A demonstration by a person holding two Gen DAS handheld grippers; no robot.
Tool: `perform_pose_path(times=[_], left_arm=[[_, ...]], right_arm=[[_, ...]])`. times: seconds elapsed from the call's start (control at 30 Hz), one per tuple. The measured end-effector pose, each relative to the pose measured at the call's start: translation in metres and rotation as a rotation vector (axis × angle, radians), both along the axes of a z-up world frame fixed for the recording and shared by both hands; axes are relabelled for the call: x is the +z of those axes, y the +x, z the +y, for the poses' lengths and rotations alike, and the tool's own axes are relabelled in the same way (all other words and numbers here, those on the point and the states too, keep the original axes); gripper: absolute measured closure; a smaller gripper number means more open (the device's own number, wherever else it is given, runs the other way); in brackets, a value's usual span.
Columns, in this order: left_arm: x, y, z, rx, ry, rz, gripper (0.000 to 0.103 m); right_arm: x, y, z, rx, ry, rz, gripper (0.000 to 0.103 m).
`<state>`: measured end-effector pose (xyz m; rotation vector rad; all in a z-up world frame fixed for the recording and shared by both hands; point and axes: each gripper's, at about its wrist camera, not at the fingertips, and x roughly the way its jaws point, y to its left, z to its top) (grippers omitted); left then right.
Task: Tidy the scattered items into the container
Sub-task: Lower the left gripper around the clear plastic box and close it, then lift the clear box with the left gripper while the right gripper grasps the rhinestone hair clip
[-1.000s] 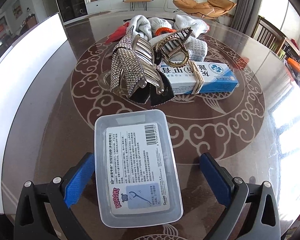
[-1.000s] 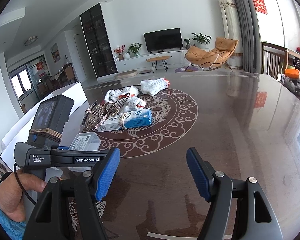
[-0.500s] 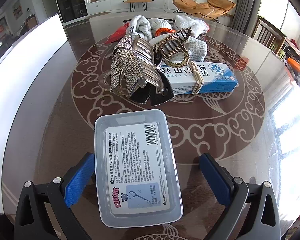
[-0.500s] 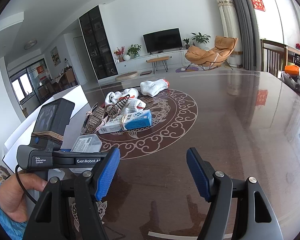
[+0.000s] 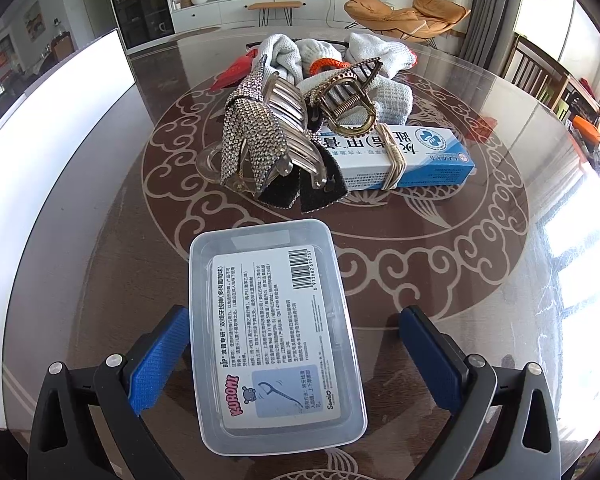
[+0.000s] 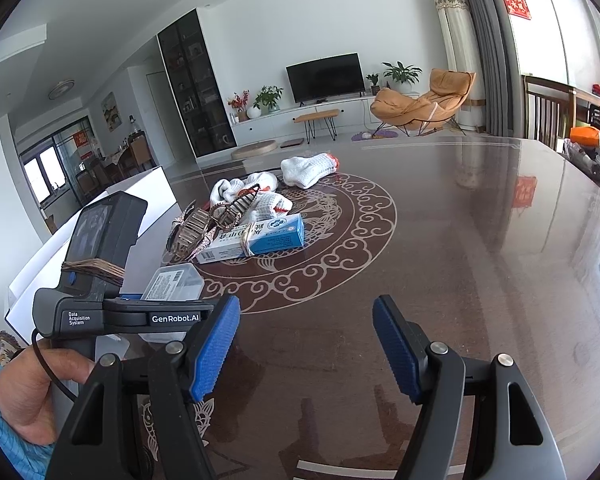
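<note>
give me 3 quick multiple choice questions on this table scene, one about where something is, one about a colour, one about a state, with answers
1. Where is the clear plastic box?
A. between the left hand-held gripper's fingers
B. on top of the white socks
C. beside the television

2. What colour are the pads on the right hand-held gripper?
A. red
B. blue
C. yellow

3. What state is the left hand-held gripper in?
A. shut on the box
B. open
C. shut on a hair clip

Answers:
1. A, the box lies on the table between the two fingers.
2. B, both pads are blue.
3. B, a gap shows between the box and the right-side pad.
</note>
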<state>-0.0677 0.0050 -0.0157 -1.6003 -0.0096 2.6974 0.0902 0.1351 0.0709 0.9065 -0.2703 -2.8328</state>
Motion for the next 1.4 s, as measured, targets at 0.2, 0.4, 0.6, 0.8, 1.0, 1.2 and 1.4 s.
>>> perform_pose_path(times=[0.2, 0.4, 0.6, 0.8, 1.0, 1.2, 1.4], left_arm=[[0.000, 0.000, 0.000, -0.007, 0.000, 0.000, 0.000], [0.011, 0.009, -0.012, -0.027, 0.011, 0.036, 0.041], [0.016, 0.028, -0.046, -0.026, 0.104, 0.046, 0.041], [0.026, 0.055, -0.078, -0.018, 0.143, 0.049, 0.041], [0.025, 0.069, -0.102, 0.033, 0.181, 0.068, 0.041], [0.032, 0.077, -0.120, 0.052, 0.201, 0.096, 0.041], [0.030, 0.078, -0.133, 0.068, 0.223, 0.097, 0.041]], right_arm=[[0.000, 0.000, 0.000, -0.001, -0.001, 0.002, 0.033], [0.002, 0.005, 0.006, -0.011, -0.006, 0.013, 0.033], [-0.003, 0.001, 0.009, -0.009, -0.022, -0.015, 0.033], [0.025, -0.053, -0.010, 0.258, 0.161, 0.054, 0.033], [0.051, -0.138, -0.050, 0.436, 0.009, -0.130, 0.033], [0.022, -0.162, -0.141, 0.392, 0.034, -0.159, 0.033], [-0.012, -0.183, -0.188, 0.316, 0.203, -0.205, 0.070]])
